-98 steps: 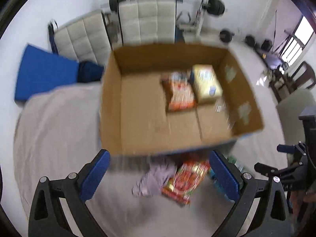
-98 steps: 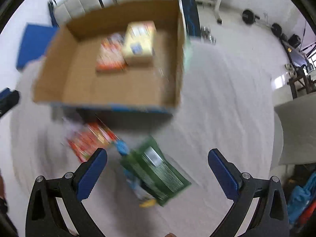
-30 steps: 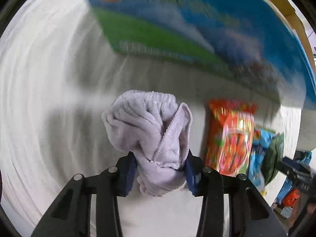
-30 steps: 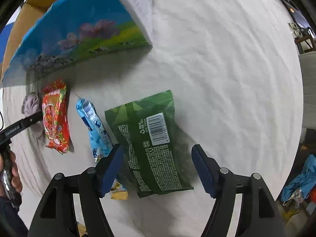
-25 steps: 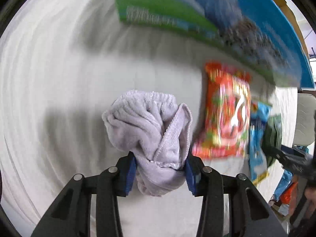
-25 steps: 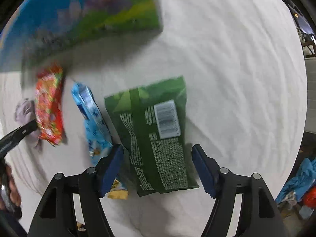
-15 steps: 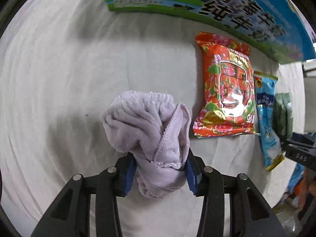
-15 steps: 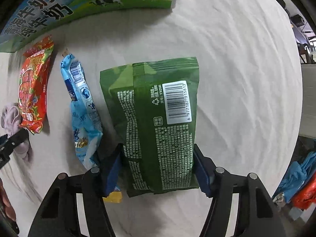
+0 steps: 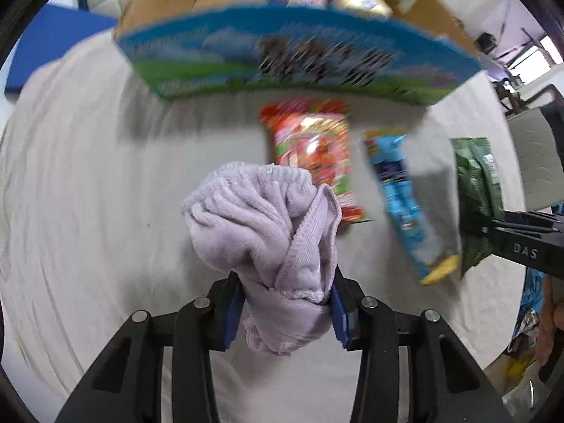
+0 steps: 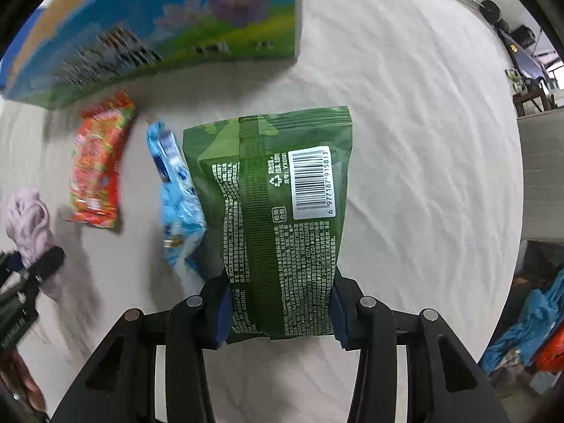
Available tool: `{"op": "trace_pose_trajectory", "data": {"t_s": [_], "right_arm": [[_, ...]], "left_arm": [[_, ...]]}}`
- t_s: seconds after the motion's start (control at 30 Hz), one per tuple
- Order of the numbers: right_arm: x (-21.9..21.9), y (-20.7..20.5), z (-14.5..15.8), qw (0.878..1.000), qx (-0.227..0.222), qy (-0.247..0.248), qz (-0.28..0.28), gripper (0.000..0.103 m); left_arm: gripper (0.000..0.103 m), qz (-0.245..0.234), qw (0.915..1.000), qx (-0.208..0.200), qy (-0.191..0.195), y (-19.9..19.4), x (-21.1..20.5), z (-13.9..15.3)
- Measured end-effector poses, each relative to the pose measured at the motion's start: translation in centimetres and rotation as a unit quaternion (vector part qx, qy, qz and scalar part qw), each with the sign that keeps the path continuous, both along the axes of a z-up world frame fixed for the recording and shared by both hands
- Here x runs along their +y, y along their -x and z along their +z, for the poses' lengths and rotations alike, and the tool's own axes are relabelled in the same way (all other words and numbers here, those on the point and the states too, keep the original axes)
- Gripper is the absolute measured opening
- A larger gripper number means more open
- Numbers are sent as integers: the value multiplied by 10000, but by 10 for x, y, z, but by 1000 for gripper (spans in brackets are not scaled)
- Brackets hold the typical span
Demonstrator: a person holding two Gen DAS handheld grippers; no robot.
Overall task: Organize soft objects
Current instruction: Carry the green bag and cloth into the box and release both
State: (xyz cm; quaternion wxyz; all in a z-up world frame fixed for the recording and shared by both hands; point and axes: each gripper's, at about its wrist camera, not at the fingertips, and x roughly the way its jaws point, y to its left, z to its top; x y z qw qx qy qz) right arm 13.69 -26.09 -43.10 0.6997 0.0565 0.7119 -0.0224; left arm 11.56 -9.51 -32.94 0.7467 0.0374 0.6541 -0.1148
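Squeezing soft: left gripper clenches the limp lilac towel mid-bundle, right gripper pinches the light, crinkly green snack bag by its bottom edge.

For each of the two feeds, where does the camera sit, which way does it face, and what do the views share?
Left wrist: behind the left tongs, looking down at the white cloth; they clamp a lilac towel; right tongs enter at right.
Right wrist: behind the right tongs, facing the cloth; they clamp a green packet; left tongs show at left.
Shared: cardboard box, red packet, blue packet.
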Motion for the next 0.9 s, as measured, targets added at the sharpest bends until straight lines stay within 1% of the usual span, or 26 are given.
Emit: {"op": "trace_pose_trajectory", "data": {"t_s": [0.03, 0.13, 0.17, 0.23, 0.27, 0.3, 0.33, 0.43, 0.53, 0.6, 0.7, 0.77, 0.83, 0.9], "right_arm": [[-1, 3, 14, 9999, -90, -64, -36, 47], [2, 11, 47, 9989, -352, -284, -87, 47], [-8, 11, 59, 9985, -413, -336, -84, 47], [-5, 14, 81, 9970, -598, -481, -91, 47], [-5, 17, 92, 9963, -669, -539, -70, 47], [-12, 17, 107, 9952, -754, -622, -78, 47], [-21, 16, 116, 9940, -822, -715, -86, 47], [-21, 12, 148, 9900, -1053, -939, -75, 47], [-19, -4, 179, 9860, -1260, -1094, -31, 47], [-18, -17, 198, 9840, -1387, -1116, 21, 47], [-19, -39, 216, 9813, -1547, -1141, 27, 47], [-18, -58, 224, 9807, -1629, -1086, 0, 47], [-15, -79, 226, 9810, -1618, -1073, -40, 47], [-14, -102, 219, 9830, -1588, -916, -68, 47]], "left_arm": [[39, -28, 9999, -86, 84, 3, -8, 10], [39, -87, 9989, -304, 348, 5, -11, 43], [39, -114, 9983, -381, 435, 6, -14, 55], [39, -139, 9968, -530, 589, 4, 16, 86], [39, -148, 9959, -590, 677, 2, 13, 97], [39, -150, 9951, -619, 754, -2, 20, 102], [39, -135, 9939, -668, 864, -5, 20, 111], [39, -123, 9912, -787, 1054, -30, 21, 131], [39, -134, 9886, -916, 1190, -57, 24, 151], [39, -150, 9873, -963, 1254, -75, 25, 156], [39, -140, 9872, -886, 1321, -113, 27, 161], [39, -96, 9883, -827, 1278, -135, 28, 154], [39, -60, 9896, -678, 1264, -160, 32, 147], [39, -29, 9917, -510, 1178, -187, 35, 135]]}}
